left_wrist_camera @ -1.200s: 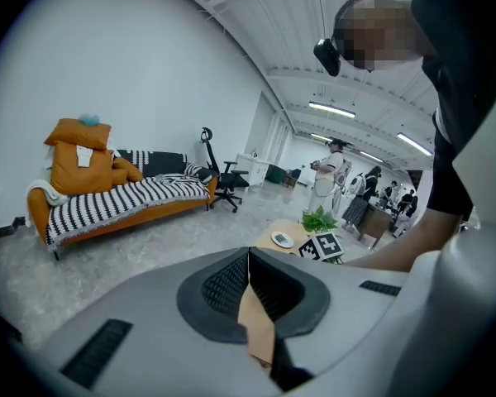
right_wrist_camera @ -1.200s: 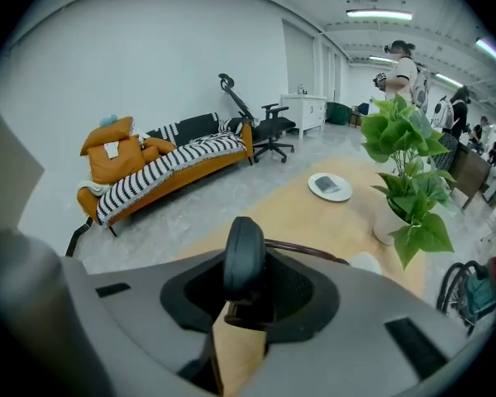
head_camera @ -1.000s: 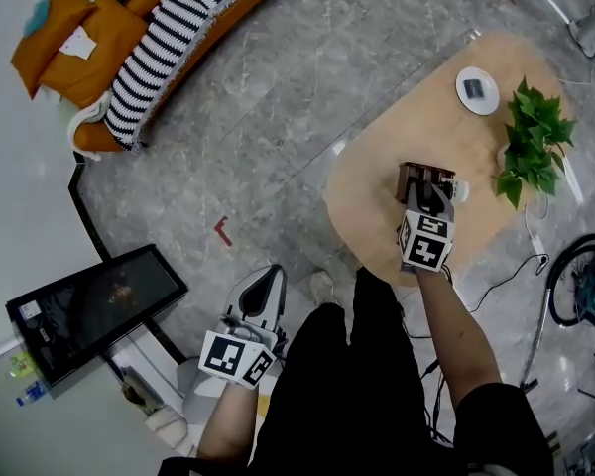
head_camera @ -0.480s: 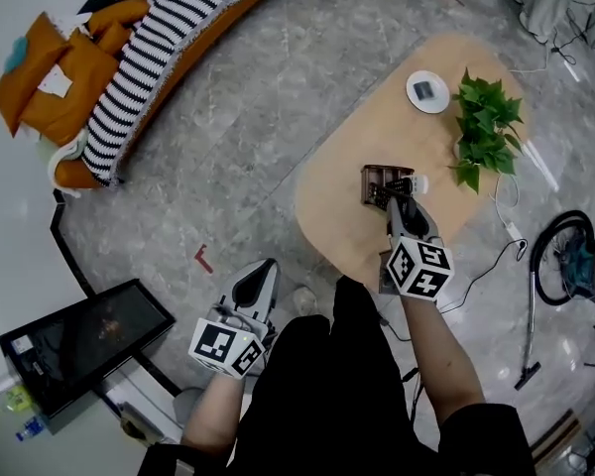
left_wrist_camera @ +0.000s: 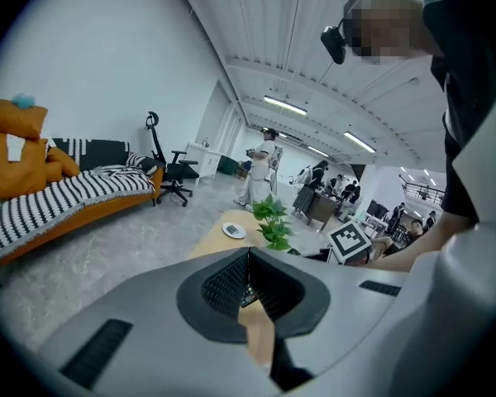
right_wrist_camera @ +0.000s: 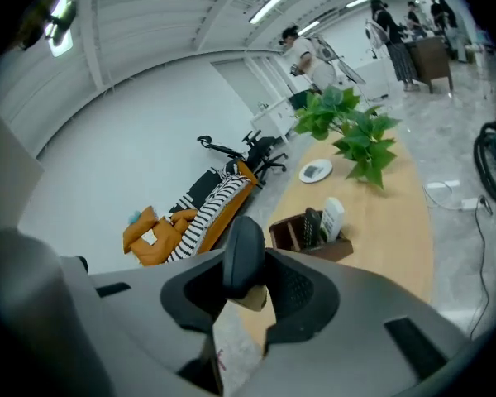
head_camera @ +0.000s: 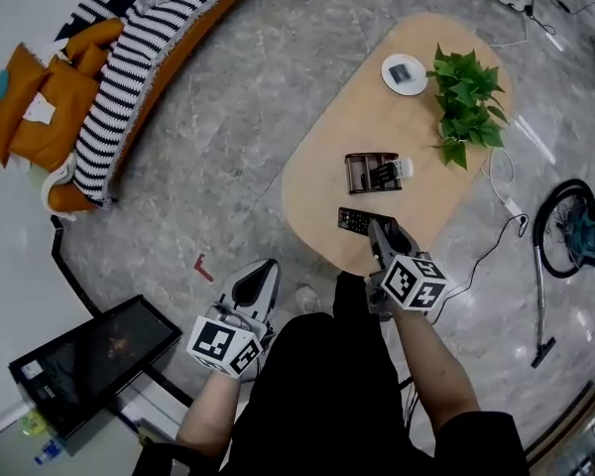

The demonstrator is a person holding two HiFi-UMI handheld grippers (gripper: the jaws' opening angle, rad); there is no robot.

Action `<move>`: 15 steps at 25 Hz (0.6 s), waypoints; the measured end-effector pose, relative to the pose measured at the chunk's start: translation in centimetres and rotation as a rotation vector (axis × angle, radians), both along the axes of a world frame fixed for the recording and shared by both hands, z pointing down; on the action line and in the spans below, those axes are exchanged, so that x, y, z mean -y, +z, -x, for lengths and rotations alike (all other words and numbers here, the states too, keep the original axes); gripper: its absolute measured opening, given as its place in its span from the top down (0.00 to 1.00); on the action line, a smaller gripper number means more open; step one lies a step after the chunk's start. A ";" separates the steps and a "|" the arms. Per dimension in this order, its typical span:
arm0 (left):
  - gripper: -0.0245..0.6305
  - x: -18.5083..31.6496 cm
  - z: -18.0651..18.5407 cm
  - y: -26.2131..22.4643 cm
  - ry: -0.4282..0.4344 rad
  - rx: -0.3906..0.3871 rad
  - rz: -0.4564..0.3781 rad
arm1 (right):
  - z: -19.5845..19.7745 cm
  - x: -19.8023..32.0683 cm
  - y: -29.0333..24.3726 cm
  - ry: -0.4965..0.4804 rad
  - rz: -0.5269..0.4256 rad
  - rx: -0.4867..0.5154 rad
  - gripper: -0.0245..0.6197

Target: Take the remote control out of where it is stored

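Now the right claw pinched the black remote by the bench's near edge, clear of its holder, while the shut left claw was empty.

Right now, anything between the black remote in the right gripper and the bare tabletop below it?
Nothing visible. The right gripper holds the black remote control clear of the brown wooden holder, over a bare stretch of the light wooden table; the holder stands apart.
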State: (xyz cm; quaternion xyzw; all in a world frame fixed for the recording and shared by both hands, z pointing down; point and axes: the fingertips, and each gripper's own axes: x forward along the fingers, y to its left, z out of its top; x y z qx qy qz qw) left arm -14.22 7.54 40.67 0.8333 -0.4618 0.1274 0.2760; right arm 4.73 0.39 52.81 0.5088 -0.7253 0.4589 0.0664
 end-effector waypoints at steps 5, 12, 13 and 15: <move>0.95 -0.1 -0.4 3.5 0.022 0.006 0.043 | -1.0 -1.1 5.3 0.087 0.134 0.110 0.79; 0.95 -0.5 -1.1 6.7 0.025 0.009 0.105 | -3.2 -0.7 12.4 0.290 0.299 0.193 0.79; 0.95 -0.6 -1.2 7.1 0.028 0.014 0.114 | -3.7 -0.6 13.3 0.332 0.325 0.222 0.79; 0.95 -0.7 -1.2 7.7 0.034 0.026 0.129 | -4.3 -0.5 14.7 0.406 0.364 0.270 0.79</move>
